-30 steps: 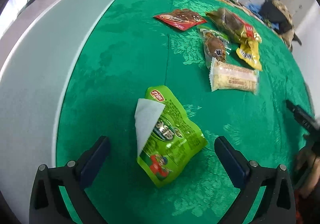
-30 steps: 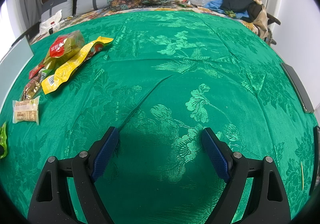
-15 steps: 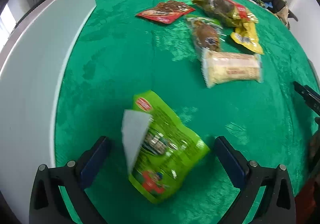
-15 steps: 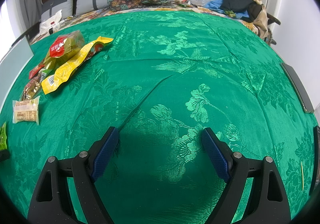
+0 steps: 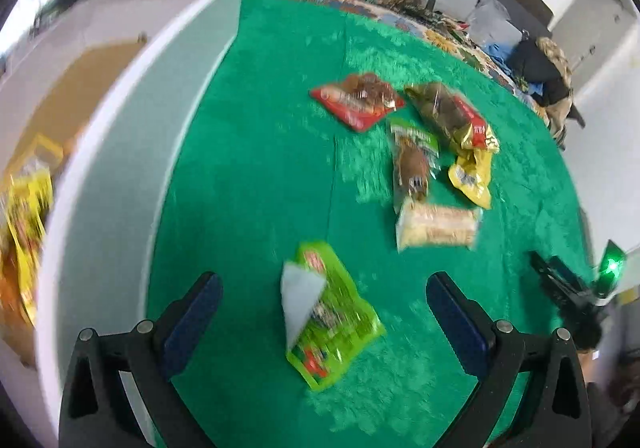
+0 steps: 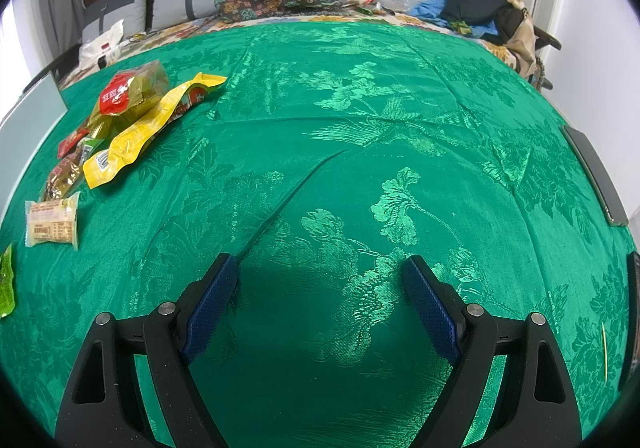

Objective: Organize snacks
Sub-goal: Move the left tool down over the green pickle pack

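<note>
Jaws of both grippers spread wide, left gripper [image 5: 320, 312] over green snack bag [image 5: 334, 322].

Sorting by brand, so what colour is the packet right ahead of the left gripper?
Bright lime green packet with a white flap; the left wrist view shows it best.

**Snacks spread on the cloth, box at the left**

Nearest the left gripper [image 5: 320, 312]: a snack bag [image 5: 332, 316] on the tablecloth [image 5: 260, 167]. Farther back and right: a wafer pack [image 5: 436, 226], then a cluster of packets [image 5: 424, 127]. Along the left edge: a box wall [image 5: 132, 151].
</note>
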Tool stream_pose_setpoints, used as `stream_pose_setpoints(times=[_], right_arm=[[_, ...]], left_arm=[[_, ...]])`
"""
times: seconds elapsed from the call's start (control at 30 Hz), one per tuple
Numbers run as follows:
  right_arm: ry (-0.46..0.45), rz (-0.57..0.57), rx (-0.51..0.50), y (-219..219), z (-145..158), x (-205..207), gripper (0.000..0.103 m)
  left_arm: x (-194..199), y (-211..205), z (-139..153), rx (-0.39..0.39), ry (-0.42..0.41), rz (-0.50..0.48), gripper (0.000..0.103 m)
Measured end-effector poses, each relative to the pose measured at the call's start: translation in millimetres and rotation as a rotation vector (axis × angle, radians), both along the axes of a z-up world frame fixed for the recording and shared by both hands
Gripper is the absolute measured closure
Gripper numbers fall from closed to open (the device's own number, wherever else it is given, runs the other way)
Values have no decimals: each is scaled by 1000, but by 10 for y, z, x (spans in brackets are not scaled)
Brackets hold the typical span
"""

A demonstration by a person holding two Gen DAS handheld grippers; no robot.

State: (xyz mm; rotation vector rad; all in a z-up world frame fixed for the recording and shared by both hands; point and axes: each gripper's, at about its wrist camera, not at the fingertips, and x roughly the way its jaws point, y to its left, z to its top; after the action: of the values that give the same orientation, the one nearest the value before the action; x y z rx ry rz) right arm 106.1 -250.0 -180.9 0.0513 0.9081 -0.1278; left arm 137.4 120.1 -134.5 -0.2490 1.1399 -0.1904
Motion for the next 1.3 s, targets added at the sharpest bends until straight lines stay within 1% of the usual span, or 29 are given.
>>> stream_pose_setpoints(times=[0.03, 0.1, 0.2, 0.27, 0.3, 0.33, 0.37, 0.4, 0.47, 0.53, 0.6, 0.67, 0.77, 0.8, 0.87, 0.93, 1.0, 1.07, 1.13, 1.2, 1.3], right_arm=[[0, 0, 0, 0, 0, 0, 15], [0, 0, 0, 0, 0, 1, 15], [0, 0, 0, 0, -1, 1, 15], [0, 0, 0, 0, 0, 0, 15], [0, 0, 0, 0, 0, 0, 15], [0, 0, 0, 0, 0, 0, 15], [0, 0, 0, 0, -1, 1, 15], [0, 0, 0, -1, 0, 0, 15], [0, 0, 0, -1, -1, 0, 15], [0, 0, 1, -1, 0, 1, 15], [0, 0, 1, -1, -1, 1, 15], [0, 0, 1, 0, -1, 2, 15], [0, 0, 0, -1, -1, 2, 15], [0, 0, 0, 0, -1, 2, 15], [0, 0, 0, 1, -1, 3, 15], [0, 0, 0, 0, -1, 3, 15], [0, 0, 0, 0, -1, 3, 15], [0, 0, 0, 0, -2, 3, 15], [0, 0, 0, 0, -2, 3, 15], [0, 0, 1, 1, -2, 3, 15], [1, 0, 1, 1, -2, 4, 15]], left_arm=[[-25, -16, -59, -6, 24, 4, 2], [-91, -83, -170, 11, 46, 7, 2], [-142, -210, -380, 67, 76, 19, 2], [-107, -317, -496, 120, 68, 18, 2], [-89, -383, -496, 171, 38, 14, 2], [-42, -459, -509, 212, 32, -1, 2], [4, -518, -508, 230, 24, -25, 2], [46, -571, -502, 229, 11, -55, 2], [123, -679, -481, 223, -13, -160, 2], [148, -709, -467, 244, 1, -212, 3], [123, -665, -438, 239, 13, -223, 3], [58, -531, -394, 239, 25, -192, 3], [-45, -342, -418, 197, 61, -164, 3], [-88, -320, -411, 205, 53, -173, 3], [-134, -323, -421, 230, 71, -205, 3], [-198, -310, -378, 225, 75, -208, 3], [-244, -264, -354, 198, 79, -176, 3], [-359, -231, -330, 114, 98, -160, 3], [-422, -268, -345, 68, 112, -182, 3], [-456, -354, -381, 71, 114, -228, 3], [-417, -477, -396, 72, 78, -263, 4]])
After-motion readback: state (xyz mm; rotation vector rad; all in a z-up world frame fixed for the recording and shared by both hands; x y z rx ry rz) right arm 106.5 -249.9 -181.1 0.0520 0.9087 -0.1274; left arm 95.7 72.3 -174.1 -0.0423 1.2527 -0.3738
